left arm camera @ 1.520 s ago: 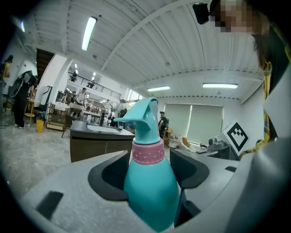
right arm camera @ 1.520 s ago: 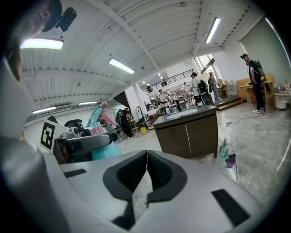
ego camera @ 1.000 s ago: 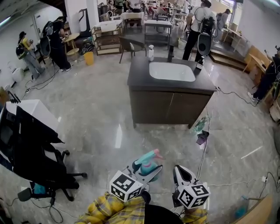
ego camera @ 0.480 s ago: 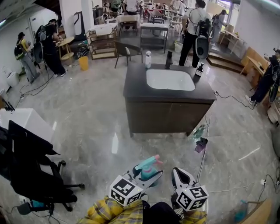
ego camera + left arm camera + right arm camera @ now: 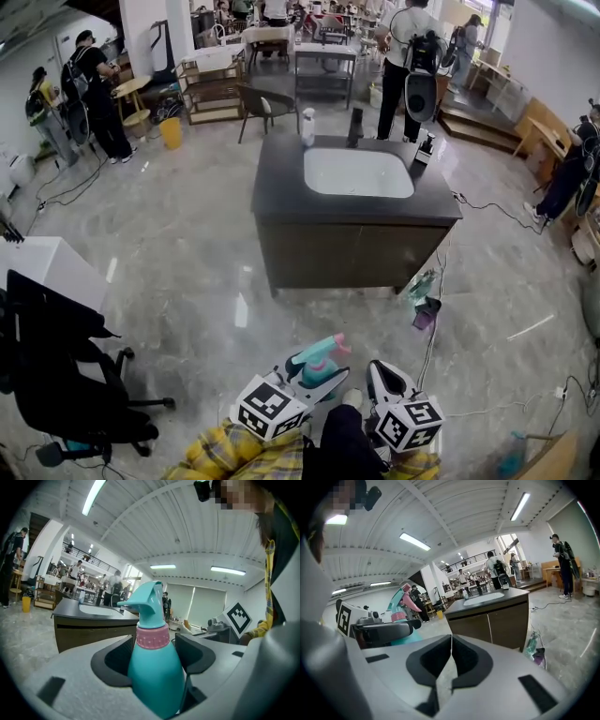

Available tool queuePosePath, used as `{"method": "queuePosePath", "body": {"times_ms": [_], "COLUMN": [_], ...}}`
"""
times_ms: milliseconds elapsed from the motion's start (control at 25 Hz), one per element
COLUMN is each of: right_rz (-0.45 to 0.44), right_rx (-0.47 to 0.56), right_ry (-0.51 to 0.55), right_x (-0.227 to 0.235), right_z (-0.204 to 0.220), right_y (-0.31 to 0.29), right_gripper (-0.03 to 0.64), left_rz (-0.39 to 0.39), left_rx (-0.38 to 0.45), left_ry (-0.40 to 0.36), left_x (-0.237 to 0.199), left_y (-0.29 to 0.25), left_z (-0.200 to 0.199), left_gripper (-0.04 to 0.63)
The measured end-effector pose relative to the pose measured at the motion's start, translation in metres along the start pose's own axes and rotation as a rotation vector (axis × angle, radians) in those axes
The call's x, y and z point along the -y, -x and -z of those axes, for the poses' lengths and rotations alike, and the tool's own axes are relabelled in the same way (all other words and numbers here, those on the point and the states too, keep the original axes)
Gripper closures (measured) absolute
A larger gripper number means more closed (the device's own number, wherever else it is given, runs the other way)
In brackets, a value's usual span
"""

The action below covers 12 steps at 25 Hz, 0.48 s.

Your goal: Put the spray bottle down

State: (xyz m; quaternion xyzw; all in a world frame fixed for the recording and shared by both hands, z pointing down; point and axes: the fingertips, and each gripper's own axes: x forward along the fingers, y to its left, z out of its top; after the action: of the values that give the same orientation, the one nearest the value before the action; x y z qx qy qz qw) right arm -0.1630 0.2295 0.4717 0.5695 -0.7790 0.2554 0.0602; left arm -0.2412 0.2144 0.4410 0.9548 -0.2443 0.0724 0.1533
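Your left gripper [image 5: 153,654] clamps the bottle [image 5: 154,679] by its smooth, rounded teal belly, held above the glossy floor [image 5: 187,234] — the ribbed pink collar [image 5: 152,636] rises past the jaws. Your right gripper [image 5: 451,657] is closed and empty.

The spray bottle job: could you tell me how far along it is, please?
Nothing looks done: the spray bottle sits clamped in the left gripper, well short of the sink counter. The right gripper is shut, empty. Remaining: set it down, release.
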Motion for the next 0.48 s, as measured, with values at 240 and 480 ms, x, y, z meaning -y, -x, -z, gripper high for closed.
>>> {"method": "queuePosePath", "body": {"times_ms": [240,480], "right_rz": [-0.035,-0.058], "right_rx": [0.011,0.018], "right_ry": [0.019,0.026], "right_x": [0.039,0.084], "right_z": [-0.034,-0.065], "right_y": [-0.019,-0.031], "right_gripper": [0.61,0.611], "left_rz": [-0.032,-0.047], "left_rx": [0.025,0.021], "left_ry": [-0.012,-0.015], "left_x": [-0.011,-0.016], "left_y": [-0.046,-0.101], "left_z": [-0.025,-0.043], "left_gripper": [0.318,0.318]}}
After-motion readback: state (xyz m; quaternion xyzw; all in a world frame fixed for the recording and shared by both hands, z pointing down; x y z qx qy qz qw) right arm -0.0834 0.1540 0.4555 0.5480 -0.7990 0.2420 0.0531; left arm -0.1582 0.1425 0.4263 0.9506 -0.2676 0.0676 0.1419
